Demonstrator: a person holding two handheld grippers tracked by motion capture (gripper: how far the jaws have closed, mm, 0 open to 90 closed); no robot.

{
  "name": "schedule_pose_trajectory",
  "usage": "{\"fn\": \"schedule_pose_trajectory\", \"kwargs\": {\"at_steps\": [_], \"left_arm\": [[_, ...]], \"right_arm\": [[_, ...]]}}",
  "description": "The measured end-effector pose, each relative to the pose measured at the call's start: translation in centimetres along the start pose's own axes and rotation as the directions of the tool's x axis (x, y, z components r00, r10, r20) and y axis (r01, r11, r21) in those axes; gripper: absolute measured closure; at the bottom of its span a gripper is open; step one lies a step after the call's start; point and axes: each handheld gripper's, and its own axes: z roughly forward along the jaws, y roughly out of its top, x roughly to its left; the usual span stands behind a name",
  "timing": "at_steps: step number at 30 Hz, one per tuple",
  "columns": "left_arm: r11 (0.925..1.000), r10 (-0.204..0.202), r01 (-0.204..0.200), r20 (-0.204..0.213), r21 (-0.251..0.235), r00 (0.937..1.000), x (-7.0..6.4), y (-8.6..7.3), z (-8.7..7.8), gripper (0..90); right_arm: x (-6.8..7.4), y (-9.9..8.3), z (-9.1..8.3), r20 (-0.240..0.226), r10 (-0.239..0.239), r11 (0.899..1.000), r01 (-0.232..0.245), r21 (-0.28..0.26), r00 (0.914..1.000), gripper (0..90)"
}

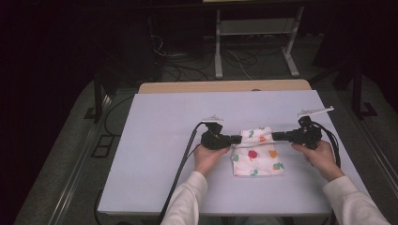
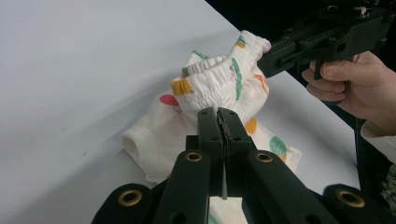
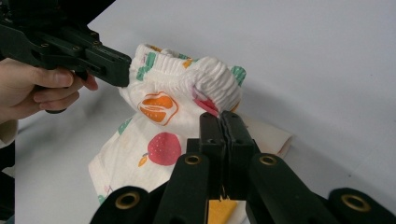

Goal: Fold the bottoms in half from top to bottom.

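Two hand-held grippers pinching the waistband of small printed shorts over a white table.

The white rectangular table top [image 1: 159,140] occupies the centre of the high view, with a wooden edge along its far side. The small white cotton shorts with a fruit print [image 1: 257,152] lie right of centre in the lower half of that view, between the two grippers; the leg portion rests on the table surface, and the elasticated waistband [image 2: 219,70] is raised and stretched between the jaws. The left black two-jaw gripper [image 1: 233,139] sits at the left end of the waistband, jaws pressed together on the fabric. The right black two-jaw gripper [image 1: 274,136] sits at the right end, jaws likewise closed on the gathered band. Each gripper is held by a hand in a white sleeve [image 1: 187,197] entering from the bottom edge.
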Motion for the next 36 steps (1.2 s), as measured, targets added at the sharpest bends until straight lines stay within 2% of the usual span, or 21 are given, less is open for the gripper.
{"fn": "schedule_pose_trajectory", "kwargs": {"at_steps": [10, 23, 36], "left_arm": [[0.9993, 0.029, -0.029, 0.005, 0.025, 0.9996, -1.0, -0.3, -0.2, 88.5], [0.9969, 0.040, -0.040, 0.005, 0.067, 0.9992, -1.1, -1.7, -0.3, 88.5], [0.9935, 0.062, -0.062, 0.000, 0.095, 0.9981, -1.1, -2.7, 0.2, 88.4]], "right_arm": [[0.3, -0.8, -0.2, -0.001, -0.004, 1.000, 0.004, 0.008, 1.0000, 87.1], [0.8, -1.8, 0.3, -0.007, -0.009, 0.998, 0.010, 0.057, 0.9999, 86.9], [0.7, -2.6, 0.5, -0.023, 0.014, 0.996, -0.012, 0.087, 0.9996, 86.3]]}}
